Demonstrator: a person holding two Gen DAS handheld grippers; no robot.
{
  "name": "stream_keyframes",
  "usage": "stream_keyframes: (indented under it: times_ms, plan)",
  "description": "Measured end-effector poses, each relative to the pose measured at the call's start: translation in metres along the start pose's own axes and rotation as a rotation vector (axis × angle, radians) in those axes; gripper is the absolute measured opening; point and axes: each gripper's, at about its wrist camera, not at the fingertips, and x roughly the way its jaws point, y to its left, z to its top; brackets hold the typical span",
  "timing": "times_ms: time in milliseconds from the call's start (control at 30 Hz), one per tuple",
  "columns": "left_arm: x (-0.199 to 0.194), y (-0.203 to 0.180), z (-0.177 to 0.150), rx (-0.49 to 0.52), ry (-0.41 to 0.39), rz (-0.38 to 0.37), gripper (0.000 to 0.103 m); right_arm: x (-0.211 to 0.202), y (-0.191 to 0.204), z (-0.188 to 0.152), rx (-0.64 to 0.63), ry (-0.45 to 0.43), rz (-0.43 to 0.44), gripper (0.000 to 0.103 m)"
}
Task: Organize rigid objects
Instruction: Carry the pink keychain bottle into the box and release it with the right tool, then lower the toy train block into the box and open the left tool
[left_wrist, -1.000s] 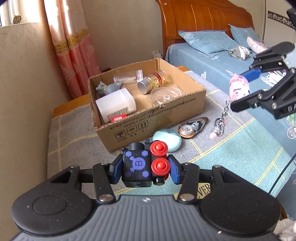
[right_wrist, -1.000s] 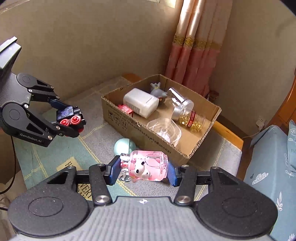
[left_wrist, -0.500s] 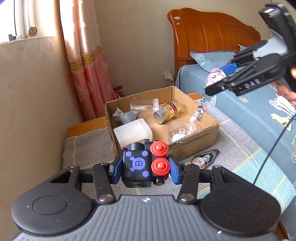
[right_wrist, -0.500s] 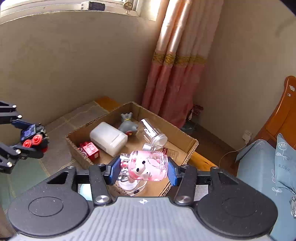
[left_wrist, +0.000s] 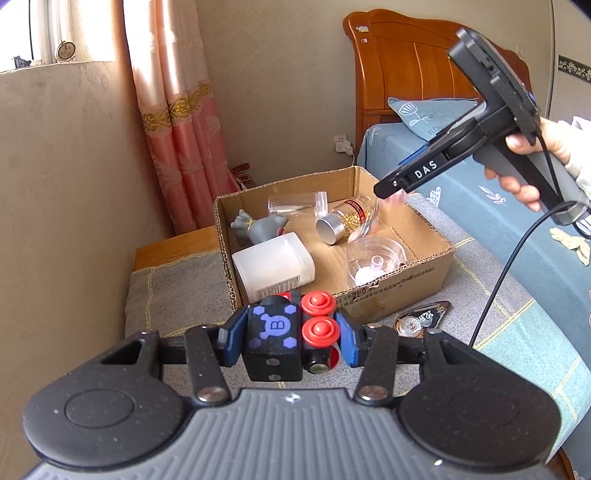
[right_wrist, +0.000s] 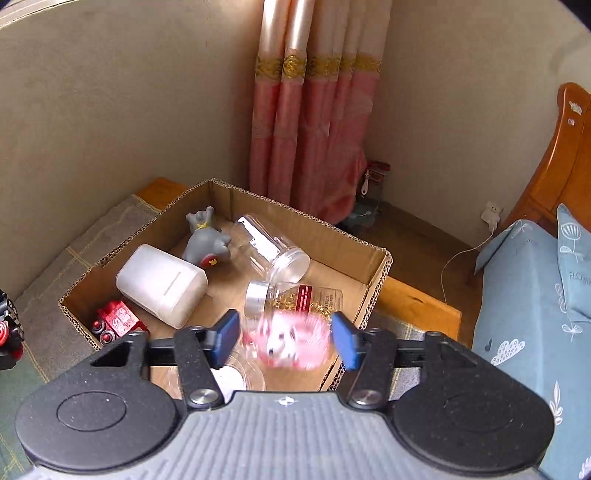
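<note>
The right gripper (right_wrist: 286, 338) jaws are opening over the brown cardboard box (right_wrist: 376, 275); the blurred pink translucent pig-figure capsule (right_wrist: 291, 341) is sitting between them, untouched. The left gripper (left_wrist: 290, 332) jaws are clenching the black cube-shaped toy with red buttons (left_wrist: 290, 334).

Both wrist views share cardboard box (left_wrist: 413, 273).

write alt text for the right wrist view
The right gripper hangs over an open cardboard box, its jaws opening around a blurred pink pig charm that neither pad touches. In the box lie a white bottle, a grey figurine, a clear jar, a gold-filled jar and a red toy.
</note>
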Motion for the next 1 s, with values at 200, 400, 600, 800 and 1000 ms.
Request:
stream_keyframes:
  times_ms: [200,400,600,800,1000]
  plan:
    - [0.004,-0.003,0.006,0.014,0.000,-0.007,0.049,-0.020,-0.001,-0.006,0.057,-0.040,0.014,0.096]
    - [0.009,-0.007,0.020,0.034,-0.011,-0.019,0.049,-0.046,0.007,-0.020,0.099,-0.039,0.004,0.103]
    - [0.026,-0.007,0.046,0.042,-0.007,-0.040,0.049,-0.063,0.014,-0.044,0.145,-0.010,-0.009,0.103]
    - [0.054,-0.009,0.080,0.060,-0.001,-0.049,0.049,-0.082,0.016,-0.077,0.234,-0.023,-0.045,0.103]
    - [0.092,-0.011,0.111,0.057,0.029,-0.064,0.049,-0.091,0.029,-0.115,0.385,-0.065,-0.098,0.103]
